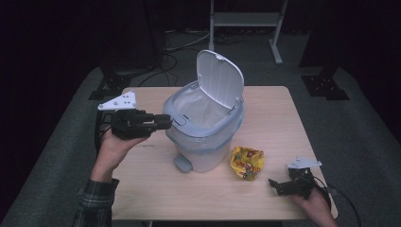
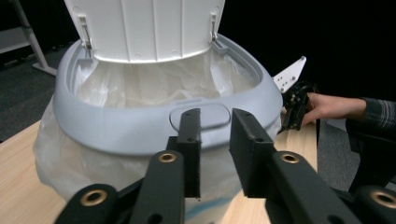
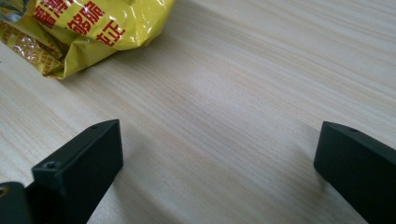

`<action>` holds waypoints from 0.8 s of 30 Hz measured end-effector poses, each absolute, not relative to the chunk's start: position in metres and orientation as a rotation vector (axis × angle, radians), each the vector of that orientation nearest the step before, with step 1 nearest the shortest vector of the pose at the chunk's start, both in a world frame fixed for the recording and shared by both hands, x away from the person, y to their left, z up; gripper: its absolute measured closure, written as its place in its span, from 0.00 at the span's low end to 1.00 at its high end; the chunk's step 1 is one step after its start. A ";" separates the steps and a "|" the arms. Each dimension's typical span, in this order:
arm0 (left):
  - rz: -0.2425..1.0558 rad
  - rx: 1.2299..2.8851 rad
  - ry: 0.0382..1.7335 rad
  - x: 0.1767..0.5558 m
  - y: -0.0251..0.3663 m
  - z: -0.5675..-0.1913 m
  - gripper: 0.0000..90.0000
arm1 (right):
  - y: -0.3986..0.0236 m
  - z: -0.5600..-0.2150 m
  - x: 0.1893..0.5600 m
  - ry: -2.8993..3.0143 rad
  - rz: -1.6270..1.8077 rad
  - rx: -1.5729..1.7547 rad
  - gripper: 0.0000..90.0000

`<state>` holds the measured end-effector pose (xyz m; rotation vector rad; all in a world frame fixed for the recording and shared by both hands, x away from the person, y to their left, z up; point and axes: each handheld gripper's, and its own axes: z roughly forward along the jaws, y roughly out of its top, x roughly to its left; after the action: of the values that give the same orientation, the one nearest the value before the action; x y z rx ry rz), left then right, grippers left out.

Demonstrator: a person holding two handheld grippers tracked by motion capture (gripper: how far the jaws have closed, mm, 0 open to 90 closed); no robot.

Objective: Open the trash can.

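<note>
A light grey pedal bin point(image 1: 203, 137) stands mid-table with its white lid point(image 1: 220, 78) swung up; a clear plastic liner point(image 2: 154, 84) lines its inside. My left gripper point(image 1: 166, 122) is held level at the bin's left rim, with its tips right in front of the oval latch button point(image 2: 219, 111). In the left gripper view its jaws point(image 2: 214, 123) stand a narrow gap apart with nothing between them. A crumpled yellow snack wrapper point(image 1: 247, 162) lies on the table right of the bin. My right gripper point(image 1: 273, 183) rests low near the front right edge, open wide point(image 3: 219, 140), the wrapper point(image 3: 93, 28) just beyond it.
The bin's foot pedal point(image 1: 182, 164) sticks out at its front. The wooden table point(image 1: 156, 189) has bare surface in front of the bin and at the left. A metal stand point(image 1: 246, 21) is on the dark floor behind.
</note>
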<state>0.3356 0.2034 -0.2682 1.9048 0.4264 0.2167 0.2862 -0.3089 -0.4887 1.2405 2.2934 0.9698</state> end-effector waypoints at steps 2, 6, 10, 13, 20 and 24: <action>0.223 1.899 0.435 0.333 0.207 -0.271 0.77 | -0.309 -0.489 0.286 2.293 0.970 1.240 0.00; 0.232 1.893 0.459 0.329 0.215 -0.279 0.73 | -0.309 -0.489 0.286 2.293 0.970 1.240 0.00; 0.248 1.894 0.484 0.325 0.221 -0.288 0.68 | -0.309 -0.489 0.286 2.293 0.970 1.240 0.00; 0.261 1.901 0.494 0.322 0.224 -0.294 0.65 | -0.309 -0.489 0.286 2.293 0.970 1.240 0.00; 0.301 1.916 0.519 0.315 0.228 -0.309 0.59 | -0.309 -0.489 0.286 2.294 0.969 1.240 0.00; 0.321 1.921 0.540 0.313 0.229 -0.319 0.53 | -0.309 -0.489 0.286 2.293 0.969 1.240 0.00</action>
<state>0.3126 0.2293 -0.3192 1.9209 0.5397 0.3212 0.2862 -0.3089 -0.4887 1.2404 2.2934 0.9693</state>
